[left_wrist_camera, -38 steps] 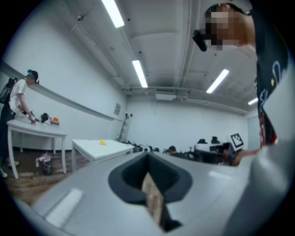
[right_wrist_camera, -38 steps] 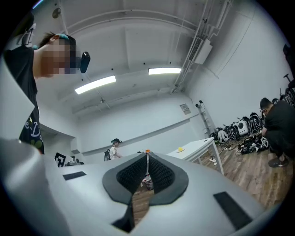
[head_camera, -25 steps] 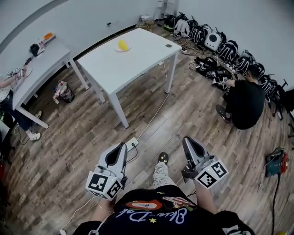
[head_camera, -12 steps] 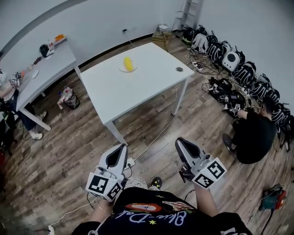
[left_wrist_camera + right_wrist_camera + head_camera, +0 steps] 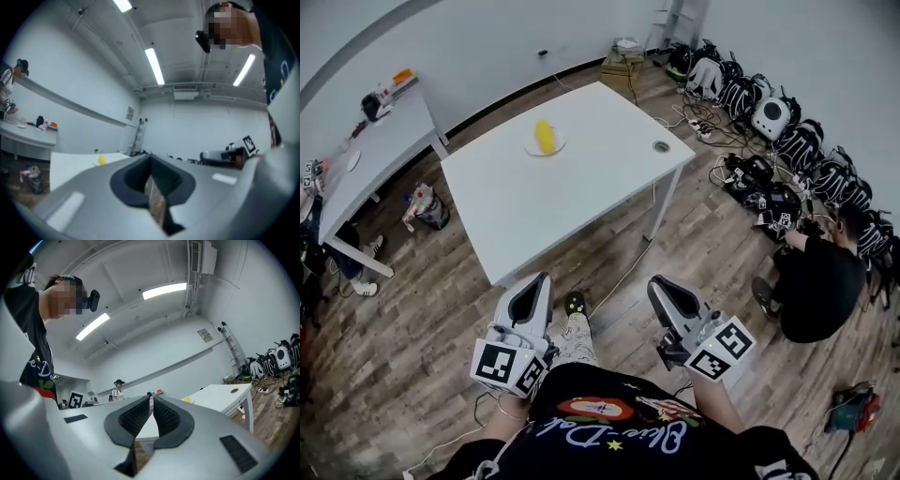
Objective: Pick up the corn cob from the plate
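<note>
One corn cob (image 5: 544, 137), one plate (image 5: 528, 150), left gripper (image 5: 542, 277), right gripper (image 5: 654, 282)

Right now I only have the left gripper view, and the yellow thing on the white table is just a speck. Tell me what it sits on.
Observer: In the head view, the corn cob lies on a small white plate on the far half of the table.
Operator: Good. Now report the other gripper's jaws.
Observer: The right gripper view shows the right gripper with its jaws together and nothing between them.
</note>
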Action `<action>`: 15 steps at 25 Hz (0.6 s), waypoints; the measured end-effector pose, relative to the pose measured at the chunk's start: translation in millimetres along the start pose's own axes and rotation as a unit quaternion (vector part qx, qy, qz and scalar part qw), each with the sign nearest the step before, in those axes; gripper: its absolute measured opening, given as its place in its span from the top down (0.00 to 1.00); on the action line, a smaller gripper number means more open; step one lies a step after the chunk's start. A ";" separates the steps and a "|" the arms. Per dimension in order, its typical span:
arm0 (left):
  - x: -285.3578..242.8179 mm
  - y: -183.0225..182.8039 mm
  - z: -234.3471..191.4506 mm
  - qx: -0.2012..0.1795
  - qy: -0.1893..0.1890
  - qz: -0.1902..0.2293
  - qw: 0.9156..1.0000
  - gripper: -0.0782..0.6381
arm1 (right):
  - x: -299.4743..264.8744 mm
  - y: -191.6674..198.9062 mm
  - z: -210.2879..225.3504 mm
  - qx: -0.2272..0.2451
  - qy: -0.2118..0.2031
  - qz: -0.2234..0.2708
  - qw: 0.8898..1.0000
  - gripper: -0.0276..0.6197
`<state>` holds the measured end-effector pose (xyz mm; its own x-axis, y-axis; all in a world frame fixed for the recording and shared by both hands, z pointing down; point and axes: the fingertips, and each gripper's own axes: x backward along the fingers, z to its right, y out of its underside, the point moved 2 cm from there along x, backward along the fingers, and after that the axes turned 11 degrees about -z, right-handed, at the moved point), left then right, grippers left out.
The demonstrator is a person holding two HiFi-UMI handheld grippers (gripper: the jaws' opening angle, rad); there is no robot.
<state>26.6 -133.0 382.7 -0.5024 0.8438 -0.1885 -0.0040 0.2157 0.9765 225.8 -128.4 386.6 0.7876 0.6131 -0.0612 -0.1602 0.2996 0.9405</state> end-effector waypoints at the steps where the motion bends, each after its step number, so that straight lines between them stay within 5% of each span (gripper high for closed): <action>1: -14.9 -3.8 -9.8 -0.001 0.000 0.003 1.000 0.91 | -13.0 -5.2 11.2 0.005 -0.001 -0.003 1.000 0.93; 15: -188.6 -59.2 -194.8 -0.007 0.020 0.000 1.000 0.91 | -296.5 -81.5 151.2 0.049 -0.003 -0.045 0.998 0.93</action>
<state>-46.9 -400.6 380.9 -0.5359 0.8238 -0.1849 -0.0159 0.2092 0.9778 95.4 -445.2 378.7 0.8001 0.5820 -0.1452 -0.0291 0.2795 0.9597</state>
